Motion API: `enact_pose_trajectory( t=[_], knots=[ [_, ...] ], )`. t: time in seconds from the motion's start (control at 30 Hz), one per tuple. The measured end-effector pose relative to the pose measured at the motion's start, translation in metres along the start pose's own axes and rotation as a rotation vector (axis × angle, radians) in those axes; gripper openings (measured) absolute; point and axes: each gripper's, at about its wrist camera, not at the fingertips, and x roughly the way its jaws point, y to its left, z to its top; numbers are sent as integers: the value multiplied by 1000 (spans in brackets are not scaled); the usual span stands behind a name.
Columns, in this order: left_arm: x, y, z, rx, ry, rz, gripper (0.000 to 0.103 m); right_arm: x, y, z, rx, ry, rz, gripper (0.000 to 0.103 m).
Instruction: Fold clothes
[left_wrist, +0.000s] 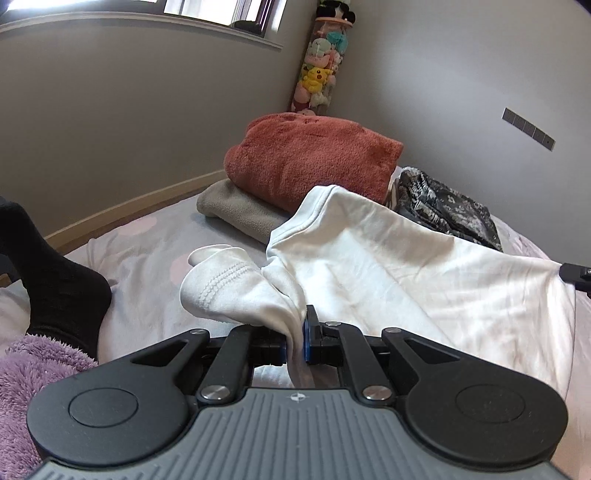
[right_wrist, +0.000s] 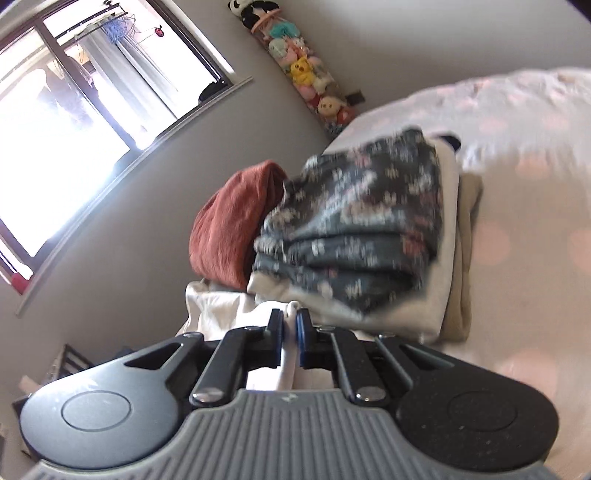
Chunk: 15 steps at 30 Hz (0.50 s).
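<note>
The left gripper (left_wrist: 295, 341) pinches a bunched edge of the white garment (left_wrist: 388, 258), which spreads across the bed (left_wrist: 147, 254) towards the right gripper (right_wrist: 290, 341), itself clamped on another white fold. Beyond lie two stacked folded pieces, a rust fleece (left_wrist: 310, 155) on a grey one (left_wrist: 236, 210), and one floral bundle (right_wrist: 354, 229). Bare sheet opens to the left, bounded by one black sock (left_wrist: 55, 280).

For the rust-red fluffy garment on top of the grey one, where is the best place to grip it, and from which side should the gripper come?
Probably the near right corner of the rust-red garment. It juts out free past the grey folded cloth beneath, so one finger could slide under it, coming level from the front right. Elsewhere the bundle is thick and rounded, likely too bulky to pinch. Both grippers are occupied now, clamped on the white garment.
</note>
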Motion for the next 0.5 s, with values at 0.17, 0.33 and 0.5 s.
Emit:
enact_pose_trajectory(
  t=[0.17,0.33,0.5],
  knots=[
    [7,0,-13,-41,54,-13,6,32,-23,9,77,47,-151,9],
    [17,-3,-19,8,103,42,7,64,-51,-19,127,105,-213,9],
    [14,-10,-23,74,85,89,13,69,-58,-28,141,127,-243,16]
  ],
)
